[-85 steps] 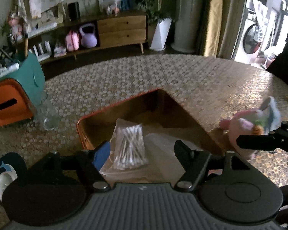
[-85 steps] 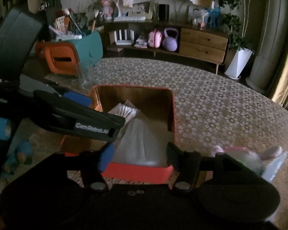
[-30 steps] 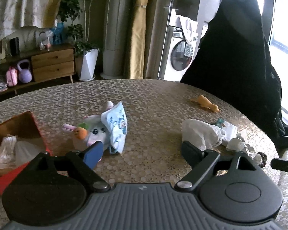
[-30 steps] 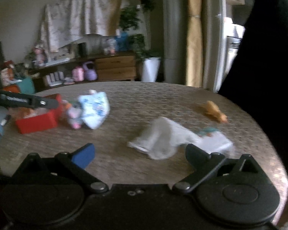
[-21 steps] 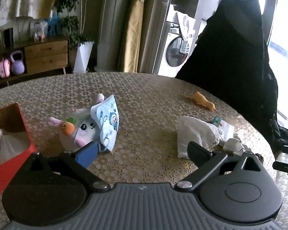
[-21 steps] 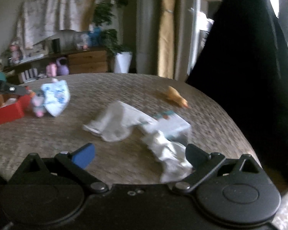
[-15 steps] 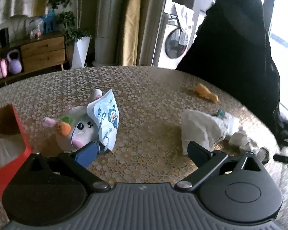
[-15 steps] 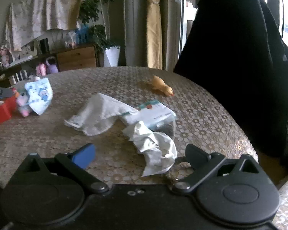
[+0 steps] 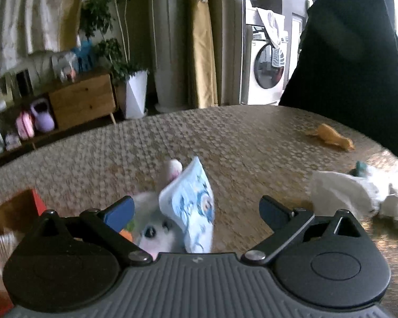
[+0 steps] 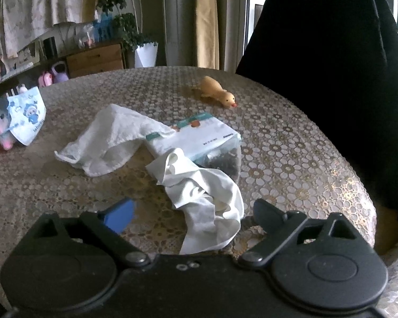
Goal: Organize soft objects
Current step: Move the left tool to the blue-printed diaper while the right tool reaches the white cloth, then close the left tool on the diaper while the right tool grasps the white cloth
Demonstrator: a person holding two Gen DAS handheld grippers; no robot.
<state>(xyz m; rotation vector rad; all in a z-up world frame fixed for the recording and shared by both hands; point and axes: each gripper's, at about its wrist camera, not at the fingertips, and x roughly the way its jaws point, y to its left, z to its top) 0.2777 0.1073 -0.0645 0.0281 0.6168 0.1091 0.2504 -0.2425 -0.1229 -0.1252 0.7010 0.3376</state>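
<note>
My left gripper is open, with its jaws on either side of a white plush bunny that has a blue patterned cloth draped on it. The bunny and cloth also show at the far left of the right wrist view. My right gripper is open just above a crumpled white cloth. Behind that lie a white towel and a tissue pack. The red box sits at the left.
A yellow rubber duck lies toward the far side of the round patterned table. A dark coat on a chair stands at the table's right edge. A wooden sideboard and a plant stand beyond the table.
Both grippers swung right, away from the red box. My left gripper closed in on the bunny. My right gripper moved over the crumpled white cloth.
</note>
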